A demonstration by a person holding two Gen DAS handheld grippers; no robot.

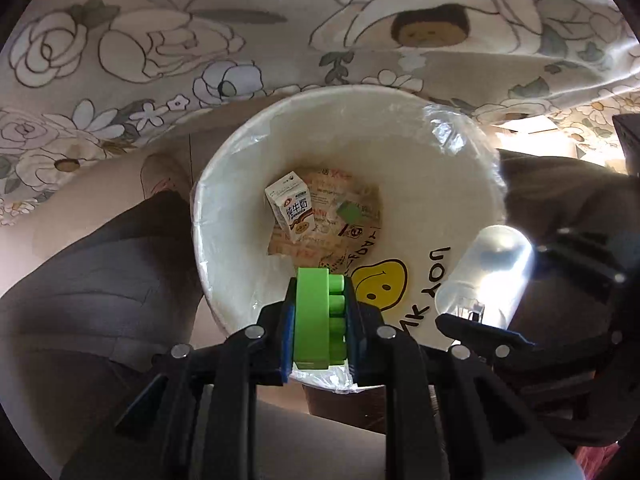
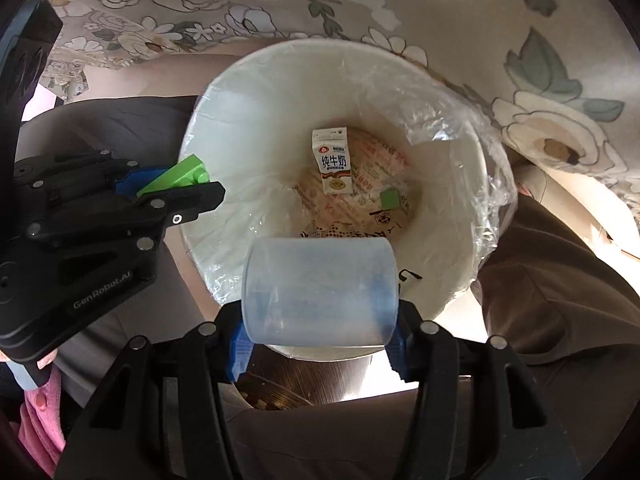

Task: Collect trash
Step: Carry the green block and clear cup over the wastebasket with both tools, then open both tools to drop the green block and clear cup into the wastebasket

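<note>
A white bin (image 1: pixel 440 184) lined with a clear plastic bag stands open below both grippers; it also shows in the right wrist view (image 2: pixel 256 112). A white milk carton (image 1: pixel 289 206) (image 2: pixel 332 162) and a small green piece (image 1: pixel 351 213) (image 2: pixel 389 199) lie on its bottom. My left gripper (image 1: pixel 320 322) is shut on a green toy brick (image 1: pixel 316 320) over the bin's near rim; both show in the right wrist view (image 2: pixel 180 184), the brick (image 2: pixel 176 178) at the bin's left edge. My right gripper (image 2: pixel 320 320) is shut on a clear plastic cup (image 2: pixel 320 292) held sideways over the near rim; the cup (image 1: pixel 486 276) shows in the left wrist view too.
A floral fabric (image 1: pixel 160 40) (image 2: pixel 520 40) hangs behind the bin. Dark grey cloth (image 1: pixel 100 280) (image 2: pixel 560 300) lies on both sides of it. A pink cloth (image 2: pixel 40 420) is at lower left. A yellow smiley face (image 1: pixel 380 284) is printed on the bag.
</note>
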